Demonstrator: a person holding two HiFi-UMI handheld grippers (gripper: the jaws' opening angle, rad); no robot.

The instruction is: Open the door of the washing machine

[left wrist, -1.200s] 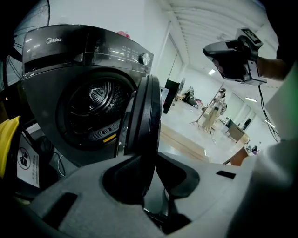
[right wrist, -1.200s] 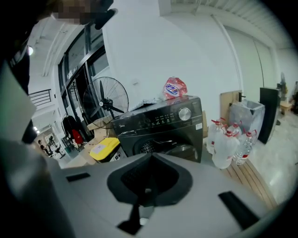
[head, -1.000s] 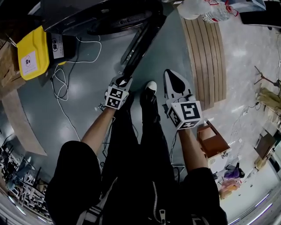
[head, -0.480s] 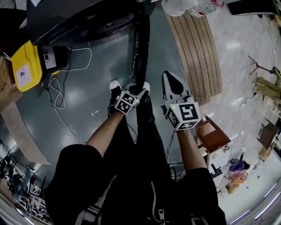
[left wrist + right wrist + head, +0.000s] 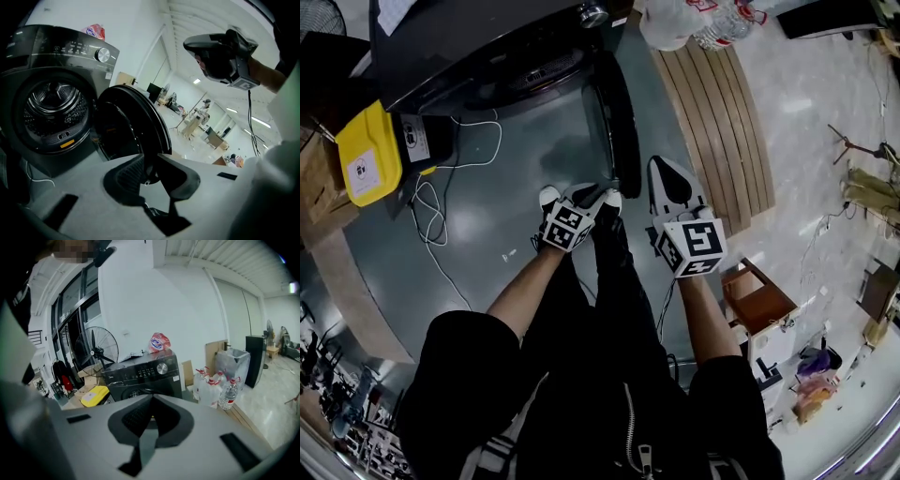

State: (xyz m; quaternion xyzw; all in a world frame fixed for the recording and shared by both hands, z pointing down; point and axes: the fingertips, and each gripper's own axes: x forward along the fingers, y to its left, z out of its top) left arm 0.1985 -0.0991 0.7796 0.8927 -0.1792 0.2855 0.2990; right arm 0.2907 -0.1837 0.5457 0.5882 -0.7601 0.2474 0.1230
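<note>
**Q:** Where is the door?
**A:** The washing machine (image 5: 487,47) has its door (image 5: 619,112) swung well out from the front. The drum (image 5: 54,110) is exposed.

**Q:** And your left gripper?
**A:** Your left gripper (image 5: 591,195) is at the door's free rim. Its jaws are narrow and closing, and they press on the rim that sits between them.

**Q:** Your right?
**A:** Your right gripper (image 5: 667,169) is just beside the left and apart from the door. Its jaws are together on nothing, and it faces the control panel (image 5: 145,371).
</note>
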